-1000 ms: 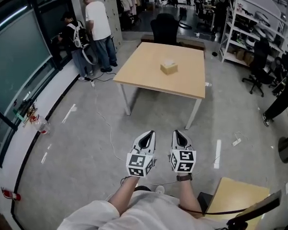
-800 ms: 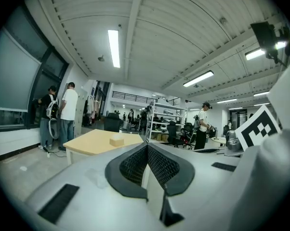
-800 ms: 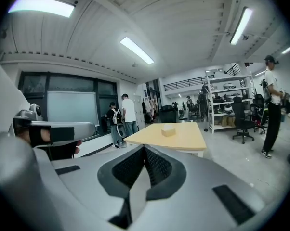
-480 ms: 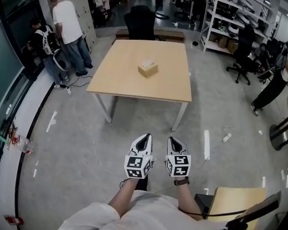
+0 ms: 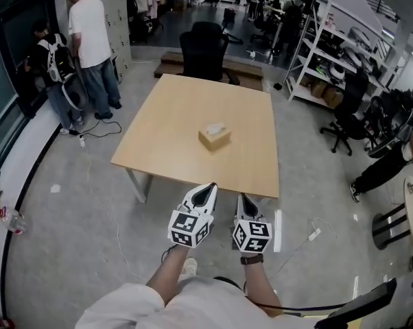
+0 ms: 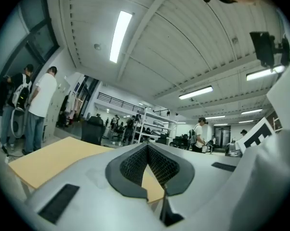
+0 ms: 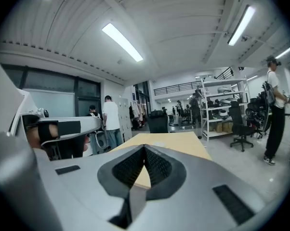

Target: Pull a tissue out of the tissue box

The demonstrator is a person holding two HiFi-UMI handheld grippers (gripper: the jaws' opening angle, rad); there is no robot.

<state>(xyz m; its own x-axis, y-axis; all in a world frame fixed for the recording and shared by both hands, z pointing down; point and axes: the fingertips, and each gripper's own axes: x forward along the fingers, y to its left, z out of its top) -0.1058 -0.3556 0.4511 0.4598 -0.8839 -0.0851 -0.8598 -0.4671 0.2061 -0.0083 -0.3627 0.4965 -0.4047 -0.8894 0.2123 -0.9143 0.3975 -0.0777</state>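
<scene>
From the head view, a small tan cardboard tissue box (image 5: pixel 215 139) with a white tissue poking from its top sat mid-way on the pale wooden table (image 5: pixel 158 142). It was well apart from the left gripper (image 5: pixel 208 187) and the right gripper (image 5: pixel 243 197). In the left gripper view, the jaws were pressed together with nothing between them. The right gripper view showed the same.

Left gripper (image 5: pixel 208 188): white moulded shell tapering to a point, black-lined inside.
Right gripper (image 5: pixel 245 199): identical white, black-lined shell.
Marker cubes (image 5: pixel 187 228): white faces, black square codes, one per gripper.
Grip pads (image 6: pixel 134 166): dark grey, cross-hatched texture.
Wrist strap (image 5: pixel 251 259): dark band on the right wrist, possibly a watch.
Top (image 5: pixel 193 306): white fabric, loose sleeves.
</scene>
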